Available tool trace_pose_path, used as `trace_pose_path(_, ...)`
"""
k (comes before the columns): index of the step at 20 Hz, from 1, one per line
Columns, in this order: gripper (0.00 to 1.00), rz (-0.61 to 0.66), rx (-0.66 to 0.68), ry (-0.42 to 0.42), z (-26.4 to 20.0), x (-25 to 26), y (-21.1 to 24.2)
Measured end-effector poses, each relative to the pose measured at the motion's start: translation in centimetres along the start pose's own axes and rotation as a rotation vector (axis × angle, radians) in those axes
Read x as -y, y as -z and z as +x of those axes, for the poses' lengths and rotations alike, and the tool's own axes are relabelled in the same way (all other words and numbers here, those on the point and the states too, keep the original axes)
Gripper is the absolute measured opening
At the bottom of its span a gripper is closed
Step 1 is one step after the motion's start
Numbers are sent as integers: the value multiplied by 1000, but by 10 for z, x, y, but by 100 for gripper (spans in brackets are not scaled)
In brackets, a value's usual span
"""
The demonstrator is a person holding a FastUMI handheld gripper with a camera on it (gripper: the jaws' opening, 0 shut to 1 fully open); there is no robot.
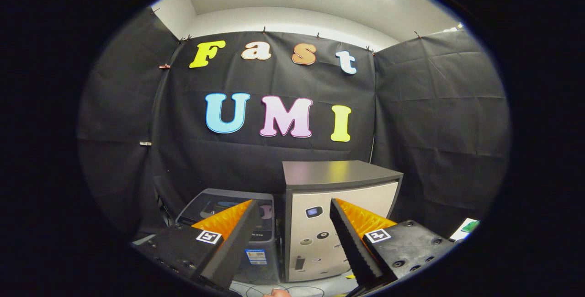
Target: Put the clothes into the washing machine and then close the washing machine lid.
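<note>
While the gripper (292, 202) is held level and pointing forward, its two fingers stand wide apart with nothing between them; each is a long wedge with a ribbed inner face and a square printed marker on its base. Just below them, a small part of a person's hand (275, 293) shows above thin cables lying on a pale floor.

Beyond the left finger stands the washing machine (263, 242), a low, boxy top-loader in dark grey plastic with rounded corners and stickers on its front. Its lid (219, 198) looks smooth, dark and glossy, and seems to lie flat, though the finger hides part of it. No clothes can be made out for certain; a faint pink patch near the lid's far corner is too small to identify.

Touching or just beside the machine, straight ahead, stands a taller square cabinet (340, 176) with a matt dark top and a pale front panel.

Such a scene fits either a shut machine awaiting its load or one already loaded and closed. Either way, any approach calls for steering left of the cabinet's hard edge.
</note>
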State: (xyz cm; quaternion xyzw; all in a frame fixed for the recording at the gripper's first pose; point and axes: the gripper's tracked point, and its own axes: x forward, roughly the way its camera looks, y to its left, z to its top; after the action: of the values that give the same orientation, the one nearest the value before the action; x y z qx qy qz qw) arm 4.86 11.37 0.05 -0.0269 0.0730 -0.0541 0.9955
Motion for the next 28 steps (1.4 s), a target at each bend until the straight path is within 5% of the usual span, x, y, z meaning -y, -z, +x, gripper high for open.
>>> trace_pose_path(28, 98, 36, 12, -124, -5, -38, -13)
